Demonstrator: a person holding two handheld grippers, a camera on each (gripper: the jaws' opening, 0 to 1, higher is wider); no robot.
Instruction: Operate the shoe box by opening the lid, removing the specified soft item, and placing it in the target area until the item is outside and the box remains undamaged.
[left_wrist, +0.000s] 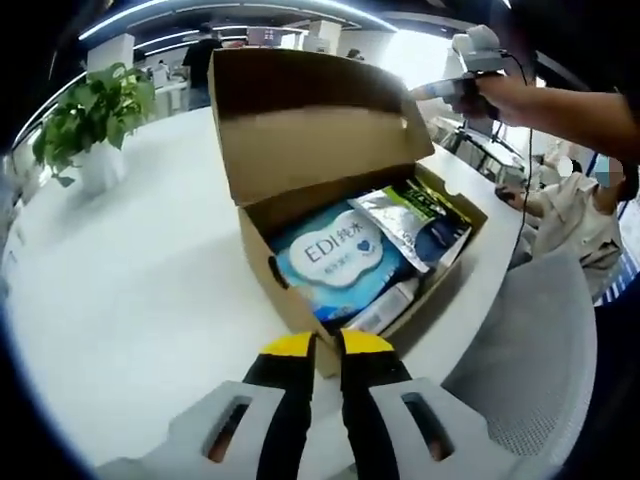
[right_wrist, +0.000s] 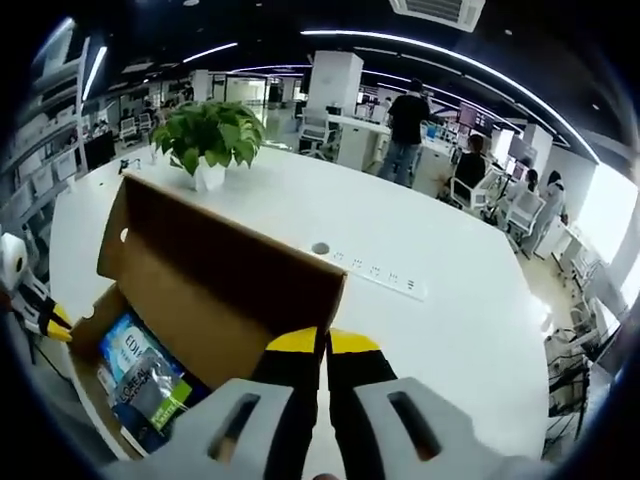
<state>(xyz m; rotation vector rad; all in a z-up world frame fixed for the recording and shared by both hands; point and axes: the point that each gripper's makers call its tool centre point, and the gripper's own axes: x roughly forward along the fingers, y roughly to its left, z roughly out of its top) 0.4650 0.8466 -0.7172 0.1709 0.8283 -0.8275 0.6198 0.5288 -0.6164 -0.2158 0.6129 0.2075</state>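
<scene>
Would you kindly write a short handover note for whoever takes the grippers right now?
Left gripper: jaws together, empty, at the shoe box's near corner.
Right gripper: jaws together, at the raised lid's upper edge; whether it touches is unclear.
Done: lid open. Inside lie a blue-and-white soft pack and a silver-green pouch.
Left: lift the soft item out, place it on the white table, keep the box undamaged.
</scene>
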